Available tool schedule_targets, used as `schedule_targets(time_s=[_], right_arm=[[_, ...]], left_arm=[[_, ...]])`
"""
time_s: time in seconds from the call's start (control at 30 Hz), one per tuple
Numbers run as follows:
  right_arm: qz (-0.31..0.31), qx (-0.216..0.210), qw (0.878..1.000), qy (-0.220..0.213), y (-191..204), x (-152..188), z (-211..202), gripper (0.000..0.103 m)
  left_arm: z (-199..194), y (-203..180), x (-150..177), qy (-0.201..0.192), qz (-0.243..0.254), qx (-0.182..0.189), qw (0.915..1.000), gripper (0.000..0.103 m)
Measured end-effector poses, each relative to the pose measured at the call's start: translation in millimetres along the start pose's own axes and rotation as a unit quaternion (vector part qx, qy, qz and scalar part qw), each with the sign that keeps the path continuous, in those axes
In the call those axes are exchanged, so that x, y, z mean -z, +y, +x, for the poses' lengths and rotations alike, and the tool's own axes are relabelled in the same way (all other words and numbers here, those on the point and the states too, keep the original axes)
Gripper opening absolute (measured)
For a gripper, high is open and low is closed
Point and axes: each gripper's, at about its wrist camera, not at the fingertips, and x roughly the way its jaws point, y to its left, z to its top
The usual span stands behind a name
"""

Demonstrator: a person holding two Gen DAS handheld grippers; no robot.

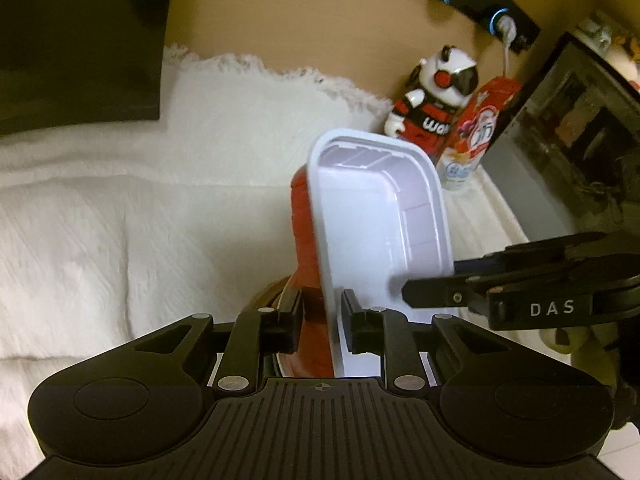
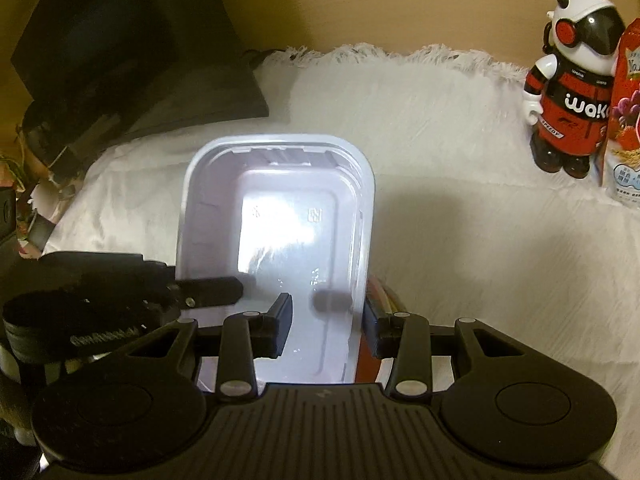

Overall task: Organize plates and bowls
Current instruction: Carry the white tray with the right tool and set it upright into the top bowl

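Observation:
A rectangular plastic tray, white inside and red outside, shows in the left wrist view and the right wrist view. My left gripper stands with one finger on each side of the tray's near wall, pads touching it. My right gripper straddles the tray's right wall, one finger inside and one outside. Each gripper also shows in the other's view, reaching over the tray rim. A round brown-rimmed dish lies partly hidden under the tray.
A white tablecloth covers the table. A panda robot figurine and a red carton stand at the back right. A dark box sits at the back left. A black appliance is on the right.

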Motion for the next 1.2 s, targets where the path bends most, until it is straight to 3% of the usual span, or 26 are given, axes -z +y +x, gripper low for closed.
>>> schedule_targets(time_s=[0.13,0.57,0.73,0.93,1.1,1.2], right_arm=[[-0.024,0.004,0.999,-0.025,8.1,1.2,-13.4,0.038],[0.018,0.008,0.999,-0.044,-6.9,-17.0,-7.4,0.039],[0.053,0.006,0.996,-0.073,-18.5,-28.9,-6.5,0.047],[0.095,-0.046,0.992,-0.068,-20.6,-44.6,5.0,0.049],[0.035,-0.057,0.992,-0.11,-4.7,-33.5,-27.3,0.049],[0.034,-0.076,0.992,-0.092,-7.2,-24.1,-30.3,0.049]], left_arm=[[-4.2,-10.2,-2.7,-0.001,0.035,-0.037,0.9987,0.023],[5.8,-12.6,-1.4,0.013,0.057,-0.039,0.9976,0.023],[9.4,-11.3,-2.6,0.013,0.059,-0.049,0.997,0.023],[12.2,-11.7,-10.7,0.008,0.049,-0.056,0.9972,0.022],[-6.1,-13.4,-12.5,-0.035,0.063,-0.056,0.9958,0.022],[0.2,-11.1,-5.9,-0.006,0.065,-0.045,0.9968,0.022]])
